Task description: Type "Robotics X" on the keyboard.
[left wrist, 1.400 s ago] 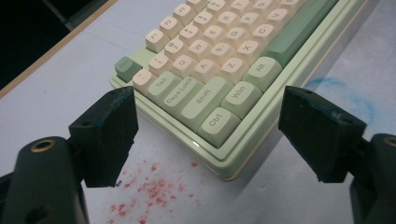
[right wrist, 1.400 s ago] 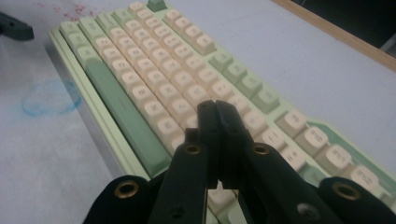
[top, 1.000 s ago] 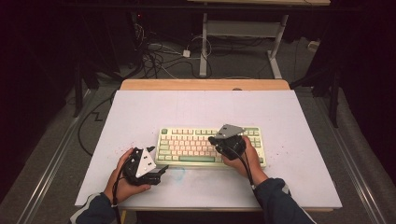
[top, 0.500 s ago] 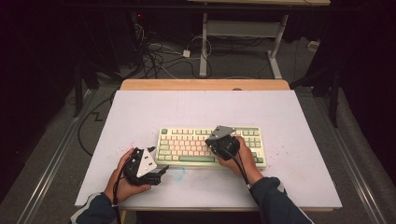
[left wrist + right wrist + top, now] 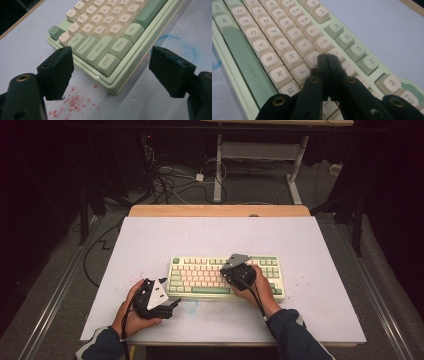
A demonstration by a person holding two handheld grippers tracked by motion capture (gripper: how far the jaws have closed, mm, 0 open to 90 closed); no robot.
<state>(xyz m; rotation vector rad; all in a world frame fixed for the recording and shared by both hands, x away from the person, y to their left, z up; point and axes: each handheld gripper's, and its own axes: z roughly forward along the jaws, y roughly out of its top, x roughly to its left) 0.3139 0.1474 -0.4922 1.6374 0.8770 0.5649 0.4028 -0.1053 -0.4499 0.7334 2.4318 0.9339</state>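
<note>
Keyboard [image 5: 225, 275], green and cream, lying flat on the white table cover [image 5: 310, 245], near the person's edge and a little right of centre. Right gripper [image 5: 327, 58]: jaws pressed together with nothing between them, tips poised over the middle rows, about the U and I keys; whether they touch a keycap cannot be told. Left gripper [image 5: 110, 72]: jaws spread wide, nothing held, resting on the cover just beside the keyboard's Ctrl corner, red specks [image 5: 75, 100] beneath it. Progress, as judged: key-pressing with the closed right tips is under way; how many keys are done or left cannot be read from the scene
</note>
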